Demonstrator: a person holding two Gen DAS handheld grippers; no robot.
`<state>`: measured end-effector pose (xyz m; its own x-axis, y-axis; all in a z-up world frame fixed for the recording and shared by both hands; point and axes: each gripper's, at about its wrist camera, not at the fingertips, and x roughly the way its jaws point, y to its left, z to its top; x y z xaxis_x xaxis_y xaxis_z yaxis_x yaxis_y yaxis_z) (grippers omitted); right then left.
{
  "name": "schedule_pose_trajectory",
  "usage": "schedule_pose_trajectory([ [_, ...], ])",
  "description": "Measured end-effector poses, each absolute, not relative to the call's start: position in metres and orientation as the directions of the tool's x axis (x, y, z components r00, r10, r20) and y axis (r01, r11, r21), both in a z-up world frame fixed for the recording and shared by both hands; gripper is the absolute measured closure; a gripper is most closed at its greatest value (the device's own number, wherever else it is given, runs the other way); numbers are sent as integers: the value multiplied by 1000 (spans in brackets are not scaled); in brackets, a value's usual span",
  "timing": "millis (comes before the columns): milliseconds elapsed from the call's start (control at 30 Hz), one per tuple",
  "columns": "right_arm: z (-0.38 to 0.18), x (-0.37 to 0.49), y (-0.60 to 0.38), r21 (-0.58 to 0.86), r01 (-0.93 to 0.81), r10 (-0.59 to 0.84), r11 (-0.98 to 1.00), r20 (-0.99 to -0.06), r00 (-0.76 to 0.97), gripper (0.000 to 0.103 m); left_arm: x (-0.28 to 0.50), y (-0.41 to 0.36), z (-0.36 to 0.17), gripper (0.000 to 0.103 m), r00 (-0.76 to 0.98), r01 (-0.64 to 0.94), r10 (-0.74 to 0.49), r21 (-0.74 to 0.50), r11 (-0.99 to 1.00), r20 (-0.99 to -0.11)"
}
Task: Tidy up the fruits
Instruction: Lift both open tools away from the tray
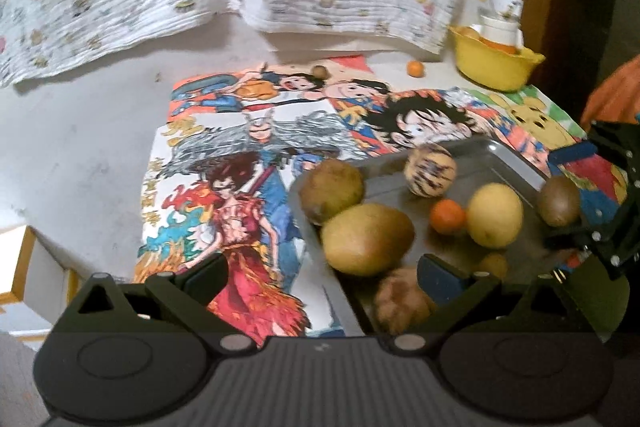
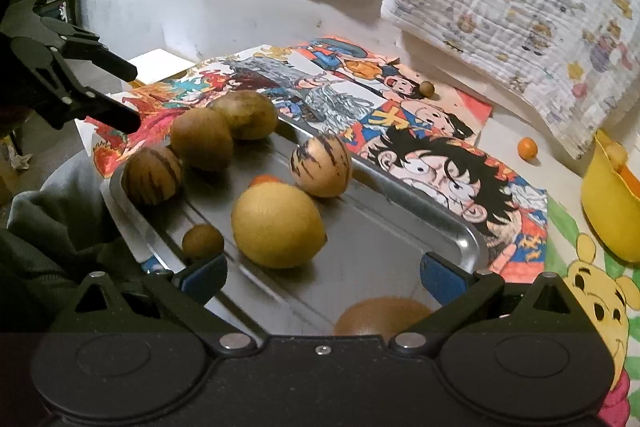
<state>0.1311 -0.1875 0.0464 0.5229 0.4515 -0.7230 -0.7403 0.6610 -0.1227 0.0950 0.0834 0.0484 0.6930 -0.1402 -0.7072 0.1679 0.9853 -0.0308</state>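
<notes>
Lemon [image 2: 278, 225] lies on tray just ahead of open right hand-held gripper [image 2: 323, 277]

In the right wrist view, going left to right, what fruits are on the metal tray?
Striped fruit at the tray's left end → small brown fruit → lemon → paler striped fruit → brown fruit at the bottom edge. The two brownish fruits behind overlap, so they're left out.

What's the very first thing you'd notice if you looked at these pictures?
Probably the metal tray heaped with fruit, with a big yellow lemon near its middle. Under it lies a bright cartoon mat on the table, and a yellow bowl sits off at the right.
</notes>
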Motion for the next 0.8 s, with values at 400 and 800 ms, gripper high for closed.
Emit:
schedule_pose_trajectory([
  [400,56,173,-173,-80,-760,493,645,-716,494,1,142,99,57,1,704,140,-129,-41,989,-698],
  [800,66,243,-180,-83,-703,478,706,-676,561,1,220,83,59,1,716,178,-163,-48,983,-679],
])
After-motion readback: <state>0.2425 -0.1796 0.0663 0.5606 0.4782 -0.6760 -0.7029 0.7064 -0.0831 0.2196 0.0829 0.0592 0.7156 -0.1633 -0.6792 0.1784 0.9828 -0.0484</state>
